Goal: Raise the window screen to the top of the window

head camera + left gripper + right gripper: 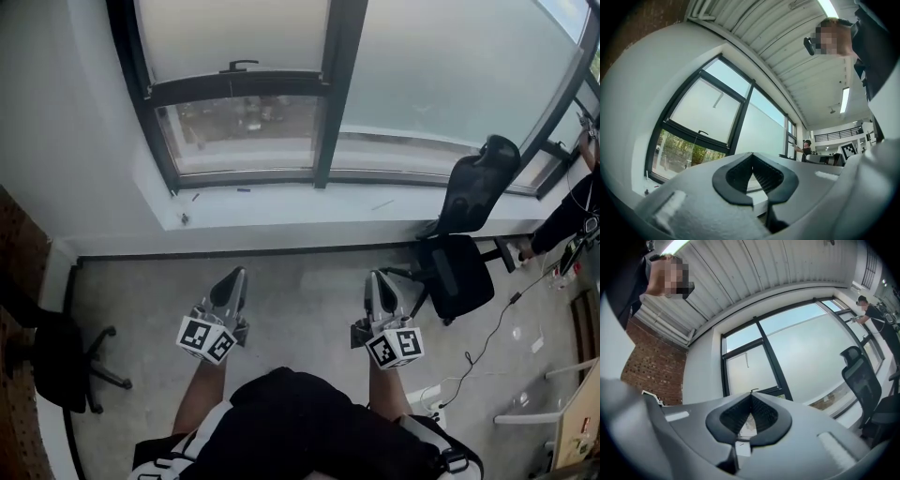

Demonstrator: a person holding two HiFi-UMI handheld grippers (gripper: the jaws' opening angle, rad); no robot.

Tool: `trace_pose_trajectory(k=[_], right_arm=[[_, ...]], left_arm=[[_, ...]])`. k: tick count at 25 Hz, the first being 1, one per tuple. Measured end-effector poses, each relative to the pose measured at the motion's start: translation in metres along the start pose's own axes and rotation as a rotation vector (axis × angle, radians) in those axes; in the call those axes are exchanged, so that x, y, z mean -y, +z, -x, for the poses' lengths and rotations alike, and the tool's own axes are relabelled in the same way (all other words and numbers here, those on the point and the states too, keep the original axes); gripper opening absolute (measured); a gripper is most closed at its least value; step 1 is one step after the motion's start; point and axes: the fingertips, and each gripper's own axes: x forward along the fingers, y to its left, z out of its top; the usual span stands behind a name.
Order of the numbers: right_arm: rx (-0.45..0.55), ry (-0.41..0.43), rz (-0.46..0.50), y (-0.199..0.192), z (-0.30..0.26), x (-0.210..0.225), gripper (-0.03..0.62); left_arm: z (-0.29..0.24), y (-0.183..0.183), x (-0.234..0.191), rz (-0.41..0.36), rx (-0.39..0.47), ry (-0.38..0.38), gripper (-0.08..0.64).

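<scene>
**Legible markings: none found**

I can read no text, brand, number or sign in any view.

- Entry 1: marker cube [206,337] on the left gripper [235,276]. Its faces carry black-and-white square code patterns. They hold no letters or digits that I can read.
- Entry 2: marker cube [395,346] on the right gripper [375,278]. It has the same kind of square patterns, one to each visible face. One face also shows small at the right edge of the left gripper view [848,151], again as a pattern only.
</scene>
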Motion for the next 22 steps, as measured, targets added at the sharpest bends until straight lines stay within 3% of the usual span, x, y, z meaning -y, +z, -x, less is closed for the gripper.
trace_pose_trajectory(k=[13, 22], right_arm=[[-0.116, 0.169, -0.063, -0.058, -0.087, -0.070, 0.002], [-0.143, 0.248, -0.114, -0.092, -0.159, -0.085, 0.002]], left_arm=[[0.060, 0.010, -0.083, 0.003, 0.002, 0.192, 0.002], [0.052, 0.019, -0.139, -0.024, -0.001, 0.295, 0.002]])
